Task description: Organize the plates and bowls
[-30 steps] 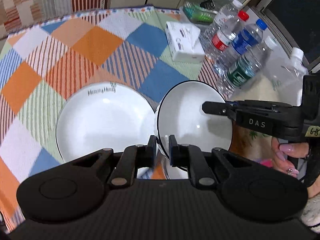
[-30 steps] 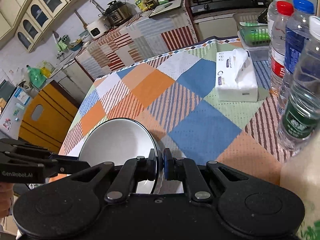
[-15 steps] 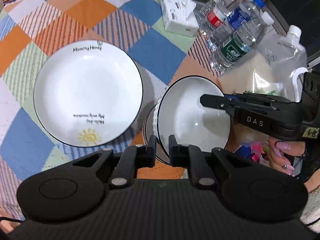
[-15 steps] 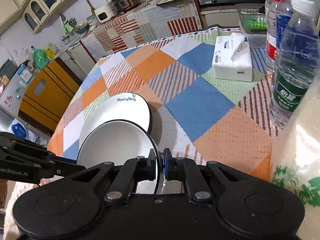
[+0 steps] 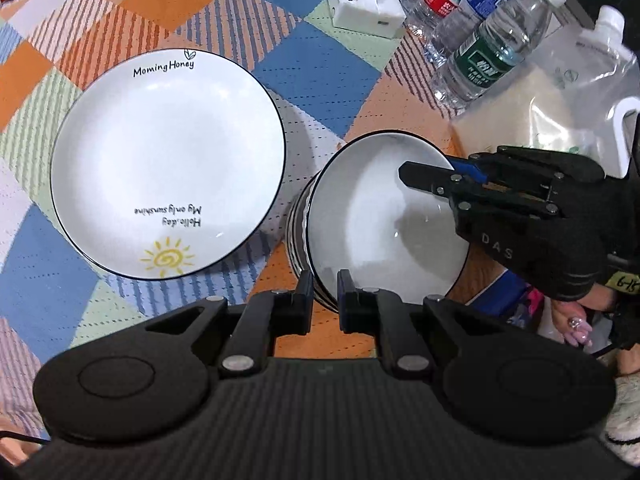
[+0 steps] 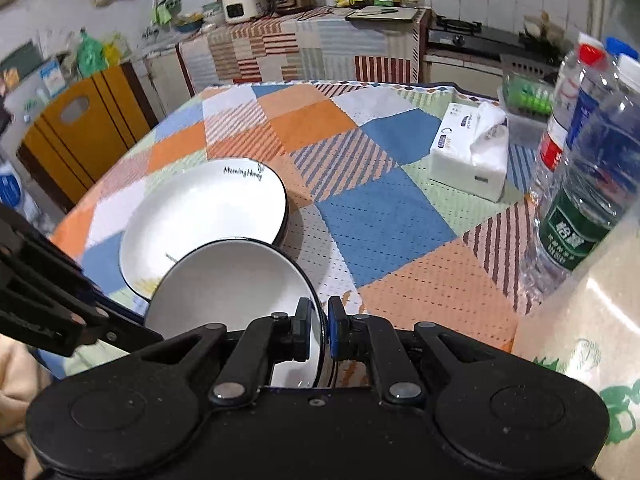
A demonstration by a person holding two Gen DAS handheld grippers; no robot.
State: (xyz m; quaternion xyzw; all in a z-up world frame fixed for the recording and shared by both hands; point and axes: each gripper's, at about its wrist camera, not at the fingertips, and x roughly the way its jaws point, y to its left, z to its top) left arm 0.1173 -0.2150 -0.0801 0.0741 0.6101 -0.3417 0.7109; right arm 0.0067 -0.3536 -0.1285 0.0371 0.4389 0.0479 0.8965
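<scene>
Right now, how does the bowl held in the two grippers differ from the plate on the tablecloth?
The bowl is tilted and gripped at its rim by the left gripper and right gripper; the plate lies flat on the cloth, untouched. The bowl is deeper, with dark stripes outside; the plate is wider and shallower. The plate carries lettering and a yellow sun; the bowl's inside is plain. Both are white with a thin dark rim.

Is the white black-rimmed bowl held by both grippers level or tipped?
Tipped. The white black-rimmed bowl shows its empty inside tilted toward the camera, its rim pinched by the left gripper and right gripper.
</scene>
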